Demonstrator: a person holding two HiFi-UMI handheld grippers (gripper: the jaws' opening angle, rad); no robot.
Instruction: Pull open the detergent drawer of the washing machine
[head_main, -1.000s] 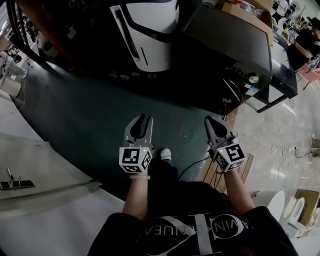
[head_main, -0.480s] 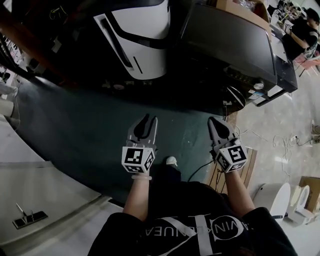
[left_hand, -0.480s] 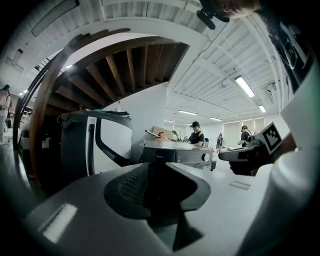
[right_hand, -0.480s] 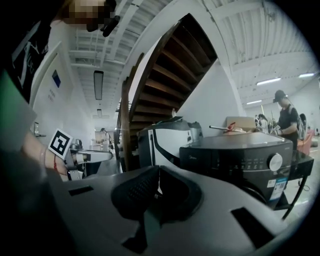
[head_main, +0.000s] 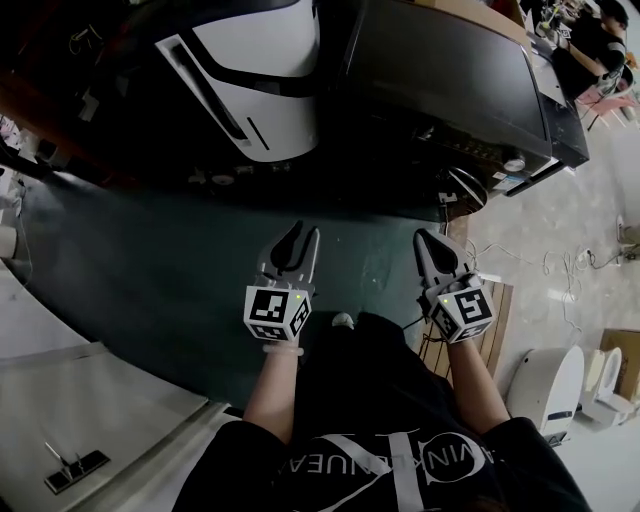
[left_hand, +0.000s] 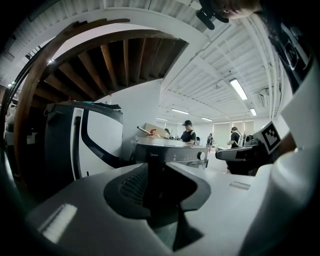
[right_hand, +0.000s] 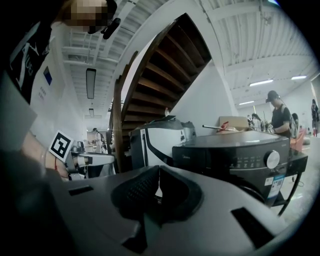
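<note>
My left claw (left_hand: 156, 164) stands partly open, a narrow gap between its tips and nothing in it. My right claw (right_hand: 159, 167) is closed tip to tip, with only a sliver of light below the tips, and it is empty too. I hold both out in front of me, side by side and apart, over the dark green floor (head_main: 150, 250).

Beyond them, well apart from either claw, stands the black washing machine (head_main: 450, 70), ahead and to my right. A white appliance (head_main: 265, 60) with a black stripe is just beside it on the left. A strip of controls runs along the top of the machine's front, with a round knob (right_hand: 272, 159) at its right end. I expect the detergent drawer at the left end of that strip, but the front is too dark to show its outline.

I judge the drawer to be light, stiff plastic on short runners, with a small catch to overcome. Its glossy face would be slippery to pinch. I would hook a jaw into the finger recess on its front and pull straight out and level, gently, so it doesn't jerk free.
</note>
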